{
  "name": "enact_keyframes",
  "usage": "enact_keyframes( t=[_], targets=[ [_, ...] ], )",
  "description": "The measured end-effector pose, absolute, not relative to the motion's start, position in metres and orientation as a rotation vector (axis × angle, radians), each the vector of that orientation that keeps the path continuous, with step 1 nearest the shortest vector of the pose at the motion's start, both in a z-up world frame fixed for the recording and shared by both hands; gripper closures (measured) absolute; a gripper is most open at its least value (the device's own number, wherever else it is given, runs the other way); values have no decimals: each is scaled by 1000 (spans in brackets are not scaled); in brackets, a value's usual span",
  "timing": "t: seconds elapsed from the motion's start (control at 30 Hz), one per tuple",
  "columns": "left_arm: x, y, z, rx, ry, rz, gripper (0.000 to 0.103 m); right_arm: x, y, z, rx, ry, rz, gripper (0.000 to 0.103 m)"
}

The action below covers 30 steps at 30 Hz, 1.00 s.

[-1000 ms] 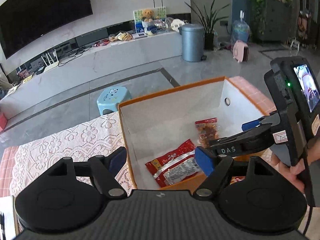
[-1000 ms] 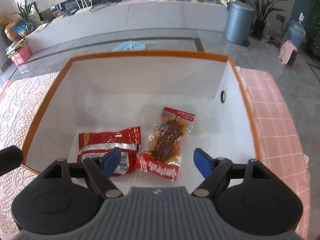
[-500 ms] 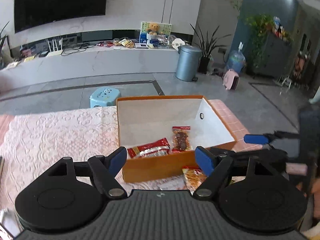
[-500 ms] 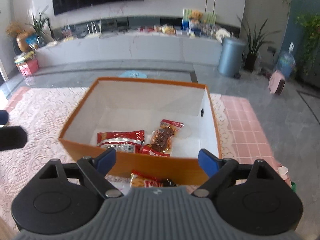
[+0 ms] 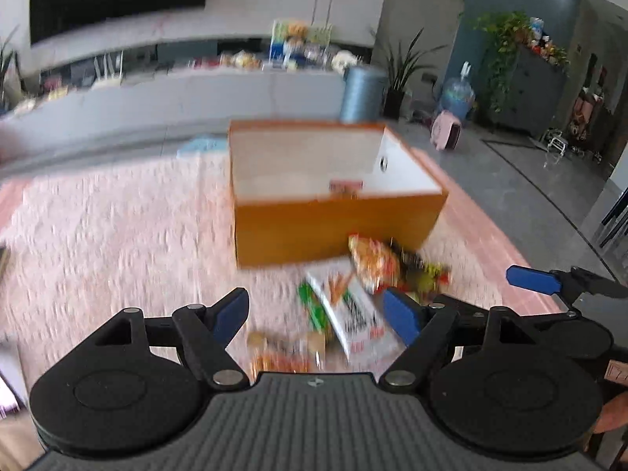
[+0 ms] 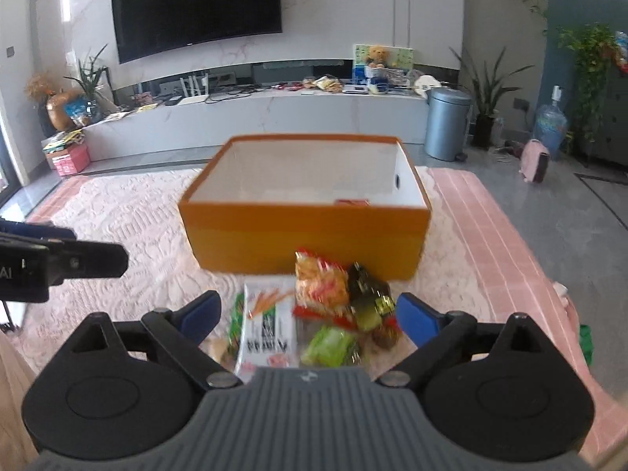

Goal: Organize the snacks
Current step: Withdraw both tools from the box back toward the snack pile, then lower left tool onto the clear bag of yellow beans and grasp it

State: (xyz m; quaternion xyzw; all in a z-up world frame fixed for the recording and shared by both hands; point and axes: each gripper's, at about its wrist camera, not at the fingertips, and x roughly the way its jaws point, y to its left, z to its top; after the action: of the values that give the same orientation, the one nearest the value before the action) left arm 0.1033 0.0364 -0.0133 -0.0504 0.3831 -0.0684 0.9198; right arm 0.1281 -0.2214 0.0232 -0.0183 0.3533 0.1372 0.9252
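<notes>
both claws backed off orange box (image 6: pixel 306 235); empty, spread over snack pile (image 6: pixel 314 314).

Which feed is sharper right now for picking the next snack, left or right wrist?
Left wrist view: heavy motion blur, orange box and snack pile smeared. Right wrist view: sharper, box edges crisp, near white packet only slightly soft; fisheye bends the edges in both. Use the right.
</notes>
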Motion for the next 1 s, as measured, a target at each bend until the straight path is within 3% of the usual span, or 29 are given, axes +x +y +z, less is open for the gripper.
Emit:
enact_keyframes(
  t=[0.33,0.43,0.53,1.0],
  targets=[
    [80,48,-73,-193,957,-167,12,97,-216,-27,-46,755,281,11],
    [77,50,-91,-193,994,-172,13,96,-214,-40,-75,752,267,20],
    [81,53,-105,-219,1039,-167,14,100,-208,-48,-110,770,263,22],
    [136,40,-114,-16,1096,-130,13,121,-209,-60,23,846,305,27]
  ],
)
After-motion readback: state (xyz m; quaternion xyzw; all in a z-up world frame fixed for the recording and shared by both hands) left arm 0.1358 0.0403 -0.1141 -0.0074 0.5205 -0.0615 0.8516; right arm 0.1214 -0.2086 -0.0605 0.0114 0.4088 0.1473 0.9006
